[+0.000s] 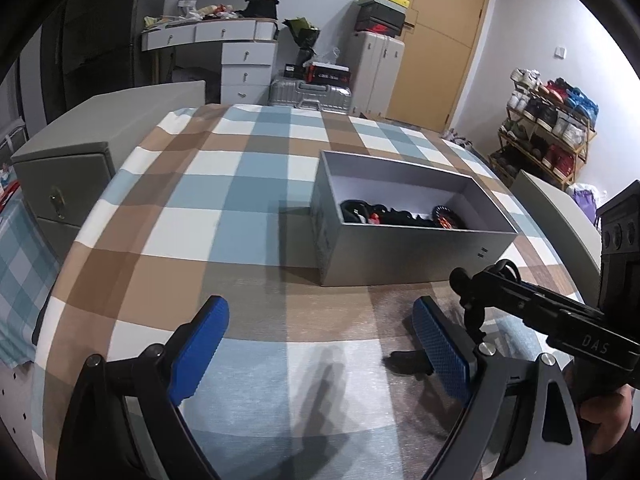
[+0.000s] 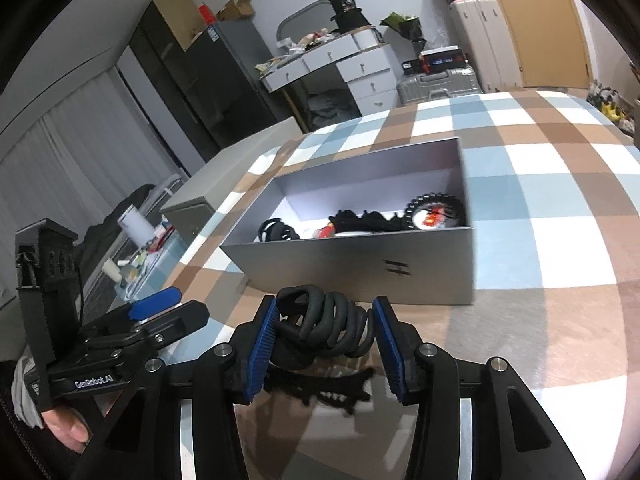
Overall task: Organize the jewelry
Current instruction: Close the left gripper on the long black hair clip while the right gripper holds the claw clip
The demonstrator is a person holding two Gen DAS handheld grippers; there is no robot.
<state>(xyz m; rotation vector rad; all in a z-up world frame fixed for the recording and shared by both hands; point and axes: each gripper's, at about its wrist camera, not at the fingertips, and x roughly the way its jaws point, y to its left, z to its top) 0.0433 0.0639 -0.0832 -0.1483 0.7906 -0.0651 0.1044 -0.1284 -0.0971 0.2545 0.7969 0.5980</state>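
An open grey box (image 1: 400,256) stands on the checked tablecloth and holds several dark bracelets and bands (image 1: 392,214); it also shows in the right wrist view (image 2: 360,264), with a round black-rimmed piece (image 2: 434,212) inside. My right gripper (image 2: 324,320) is shut on a coiled black band (image 2: 328,320) and holds it just above the cloth, in front of the box's near wall. My left gripper (image 1: 320,320) is open and empty above the cloth, left of the box's front. The right gripper shows in the left wrist view (image 1: 480,292) at the right.
The checked tablecloth (image 1: 200,208) covers the table. A grey cabinet (image 1: 80,160) stands left of it. Behind are a white dresser (image 1: 240,52), suitcases (image 1: 308,94), a door and a shoe rack (image 1: 548,128). A dark shadow lies under the held band (image 2: 320,388).
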